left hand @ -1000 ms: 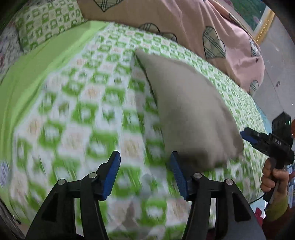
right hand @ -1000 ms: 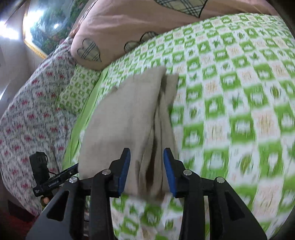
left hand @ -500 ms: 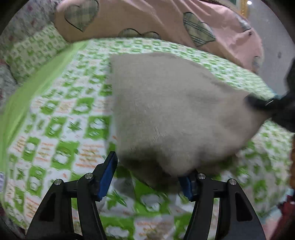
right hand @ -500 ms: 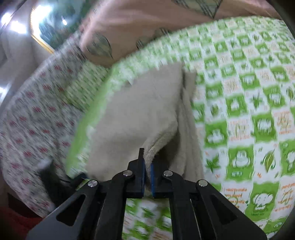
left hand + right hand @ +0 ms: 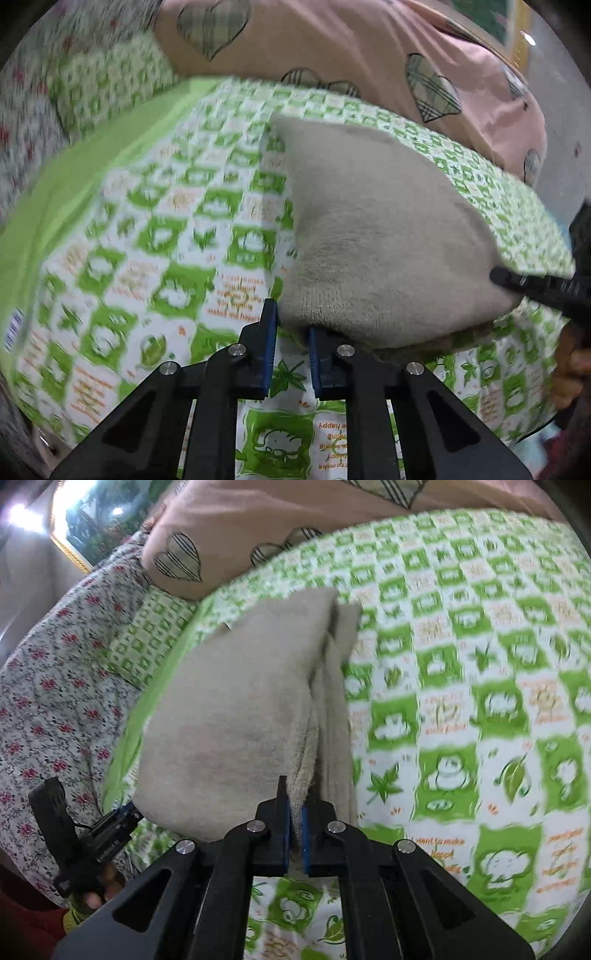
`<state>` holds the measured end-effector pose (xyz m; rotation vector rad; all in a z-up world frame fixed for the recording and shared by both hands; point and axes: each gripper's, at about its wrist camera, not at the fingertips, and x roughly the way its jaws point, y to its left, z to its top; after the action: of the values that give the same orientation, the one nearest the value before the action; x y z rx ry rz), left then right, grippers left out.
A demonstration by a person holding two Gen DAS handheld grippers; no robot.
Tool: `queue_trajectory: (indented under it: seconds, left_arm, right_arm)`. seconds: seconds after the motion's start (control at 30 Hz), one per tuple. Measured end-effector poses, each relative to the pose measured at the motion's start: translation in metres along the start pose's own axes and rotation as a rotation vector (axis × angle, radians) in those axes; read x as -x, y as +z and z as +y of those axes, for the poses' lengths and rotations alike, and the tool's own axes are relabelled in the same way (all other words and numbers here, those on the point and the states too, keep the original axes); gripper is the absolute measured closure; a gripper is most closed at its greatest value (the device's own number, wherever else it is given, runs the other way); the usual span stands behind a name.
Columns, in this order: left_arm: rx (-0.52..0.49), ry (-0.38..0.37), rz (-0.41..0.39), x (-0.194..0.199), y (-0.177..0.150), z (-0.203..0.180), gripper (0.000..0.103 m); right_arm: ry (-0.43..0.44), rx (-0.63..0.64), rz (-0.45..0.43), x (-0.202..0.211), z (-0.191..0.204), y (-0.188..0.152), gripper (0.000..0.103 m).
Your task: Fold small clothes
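Beige garment (image 5: 373, 236) lying on the green-checked bedspread (image 5: 155, 236), its near edge raised off the bed, seen from both wrists. My left gripper (image 5: 291, 332) has its jaws narrowed around the near left corner of the cloth; a slim gap shows between the blue pads (image 5: 269, 350), so I judge the pinch only partly closed. My right gripper (image 5: 294, 816) has its jaws pressed together on the near right corner, where a thinner under-layer (image 5: 340, 709) of the garment lies exposed alongside the upper fold. A pink heart-print pillow (image 5: 295, 528) sits at the far side of the bed, beyond the cloth.

Risks from here, as I judge them:
- The left corner may slip out if I lift before those jaws finish closing, letting one side drop and skewing the fold.
- The right pinch may hold only the upper layer, so the under-layer could trail and bunch.
- Uneven travel of my two hands would misalign the edges.
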<state>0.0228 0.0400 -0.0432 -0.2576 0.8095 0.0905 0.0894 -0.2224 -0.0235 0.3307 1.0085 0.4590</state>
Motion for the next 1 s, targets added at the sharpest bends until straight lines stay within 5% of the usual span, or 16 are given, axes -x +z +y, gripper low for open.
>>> queue_trajectory:
  seconds: [0.6,1.0]
  left_arm:
    - [-0.074,-0.11,0.001,0.011,-0.003,0.0,0.089]
    - [-0.11,-0.013,-0.024,0.002,-0.012,-0.018,0.054]
  right_arm:
    - [-0.041,-0.018,0.002,-0.003,-0.005,0.0,0.097]
    - [0.035,-0.106,-0.001,0.001,-0.005,0.003,0.096]
